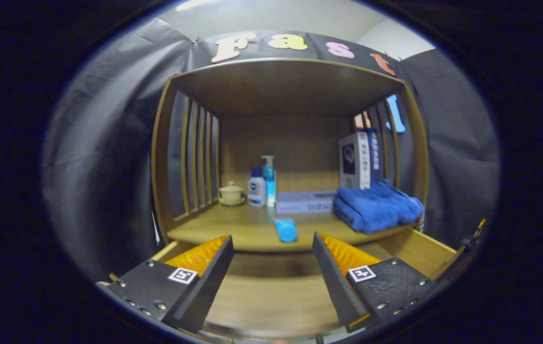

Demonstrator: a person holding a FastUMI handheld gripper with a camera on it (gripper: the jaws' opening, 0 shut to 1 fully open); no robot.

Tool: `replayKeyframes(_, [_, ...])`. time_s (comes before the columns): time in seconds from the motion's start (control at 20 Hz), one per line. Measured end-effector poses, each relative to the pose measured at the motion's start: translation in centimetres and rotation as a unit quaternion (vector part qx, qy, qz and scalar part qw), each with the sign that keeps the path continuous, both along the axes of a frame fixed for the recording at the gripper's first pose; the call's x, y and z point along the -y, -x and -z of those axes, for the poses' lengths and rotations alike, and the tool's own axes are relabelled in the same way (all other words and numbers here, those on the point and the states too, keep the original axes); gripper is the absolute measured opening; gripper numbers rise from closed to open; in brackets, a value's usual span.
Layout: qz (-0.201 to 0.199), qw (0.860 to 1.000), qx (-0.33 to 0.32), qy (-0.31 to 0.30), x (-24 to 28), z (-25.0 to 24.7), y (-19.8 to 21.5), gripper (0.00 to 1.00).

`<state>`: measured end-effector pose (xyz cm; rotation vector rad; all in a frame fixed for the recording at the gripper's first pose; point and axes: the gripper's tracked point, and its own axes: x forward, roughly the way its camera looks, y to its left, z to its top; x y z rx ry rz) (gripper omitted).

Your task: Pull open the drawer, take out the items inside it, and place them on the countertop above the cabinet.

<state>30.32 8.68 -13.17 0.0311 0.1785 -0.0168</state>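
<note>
Two bottles (257, 187) (268, 179), two boxes (355, 160) (304, 201), one towel (376, 206), one lidded cup (231, 193), one blue item (286, 230).

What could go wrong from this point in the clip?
1. The small blue item lies right at the countertop's front edge, just beyond the open gripper; a careless pass could knock it into the open drawer below.
2. The pump bottles and lidded cup stand upright and could tip if something is set down too far back.
3. The folded blue towel overhangs the edge and might snag.
</note>
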Motion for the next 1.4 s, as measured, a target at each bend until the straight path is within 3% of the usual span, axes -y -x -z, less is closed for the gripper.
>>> replayKeyframes(0.2, [-0.032,0.999,-0.007,-0.004,-3.1,0.6,0.4,0.99])
replayKeyframes(0.4, [-0.024,0.999,-0.035,0.007,-1.7,1.9,5.1,0.99])
replayKeyframes(0.75, [0.035,0.995,-0.091,0.003,3.7,4.1,13.1,0.98])
replayKeyframes(1.05, [0.035,0.994,-0.1,0.002,4.1,5.3,13.9,0.99])
replayKeyframes(1.4, [0.031,0.988,-0.138,0.055,4.5,7.8,15.4,0.99])
